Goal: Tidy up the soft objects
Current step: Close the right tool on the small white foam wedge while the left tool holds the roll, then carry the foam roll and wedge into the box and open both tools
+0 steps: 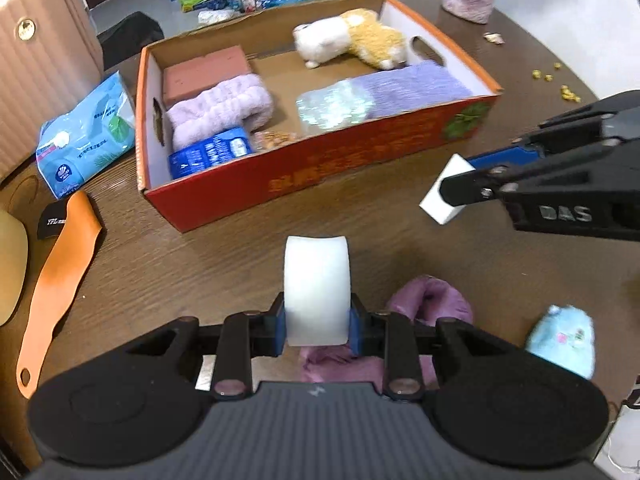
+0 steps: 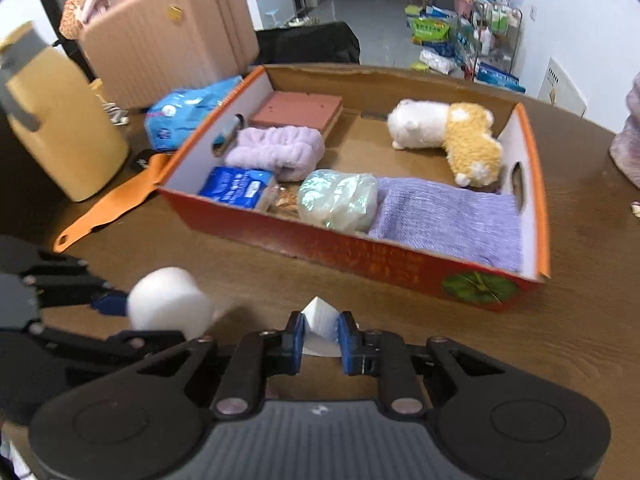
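Brown wooden surface carried an orange cardboard box of soft items. Left tongs gripped a white foam roll. Right tongs clamped a small white foam block.

— Any writing you can read?
— "DAS", in raised letters on the side of the right gripper.
— Anything else?
— "YPL" in white on a black tag. The print on the red box is too blurred.
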`<state>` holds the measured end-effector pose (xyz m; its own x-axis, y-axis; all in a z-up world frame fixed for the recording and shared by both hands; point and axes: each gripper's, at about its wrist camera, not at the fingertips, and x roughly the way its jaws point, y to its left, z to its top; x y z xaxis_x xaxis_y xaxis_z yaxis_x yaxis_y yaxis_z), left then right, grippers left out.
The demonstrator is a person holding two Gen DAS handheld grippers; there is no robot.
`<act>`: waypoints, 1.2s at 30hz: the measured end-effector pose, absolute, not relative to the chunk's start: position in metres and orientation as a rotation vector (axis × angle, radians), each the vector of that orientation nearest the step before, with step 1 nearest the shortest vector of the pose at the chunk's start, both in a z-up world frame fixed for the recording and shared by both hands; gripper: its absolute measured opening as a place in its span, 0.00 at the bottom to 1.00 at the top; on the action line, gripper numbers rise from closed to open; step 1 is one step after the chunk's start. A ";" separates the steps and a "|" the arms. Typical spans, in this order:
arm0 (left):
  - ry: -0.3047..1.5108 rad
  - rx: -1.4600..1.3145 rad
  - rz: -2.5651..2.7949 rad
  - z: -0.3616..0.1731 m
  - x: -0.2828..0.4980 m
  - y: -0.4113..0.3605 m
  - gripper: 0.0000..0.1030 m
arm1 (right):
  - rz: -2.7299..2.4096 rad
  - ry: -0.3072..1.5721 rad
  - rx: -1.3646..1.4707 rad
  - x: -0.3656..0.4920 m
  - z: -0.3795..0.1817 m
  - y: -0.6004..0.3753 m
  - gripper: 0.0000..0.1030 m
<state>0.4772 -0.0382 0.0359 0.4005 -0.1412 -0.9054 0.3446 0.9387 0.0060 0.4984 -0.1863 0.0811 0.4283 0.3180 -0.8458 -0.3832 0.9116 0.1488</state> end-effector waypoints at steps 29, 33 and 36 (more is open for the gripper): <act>1.075 -0.011 -0.215 0.058 0.678 -0.048 0.29 | 0.398 0.931 0.121 0.678 0.124 -0.197 0.18; 1.105 -0.025 -0.228 0.039 0.710 -0.050 0.38 | 0.381 0.971 0.144 0.735 0.098 -0.179 0.19; 1.101 -0.035 -0.218 0.031 0.721 -0.044 0.50 | 0.384 0.997 0.188 0.761 0.080 -0.171 0.26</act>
<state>0.7214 -0.0438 0.0311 0.4336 -0.1925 -0.8803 0.1577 0.9780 -0.1362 0.7609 -0.1707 0.0801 0.4832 0.3977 -0.7799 -0.2281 0.9173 0.3265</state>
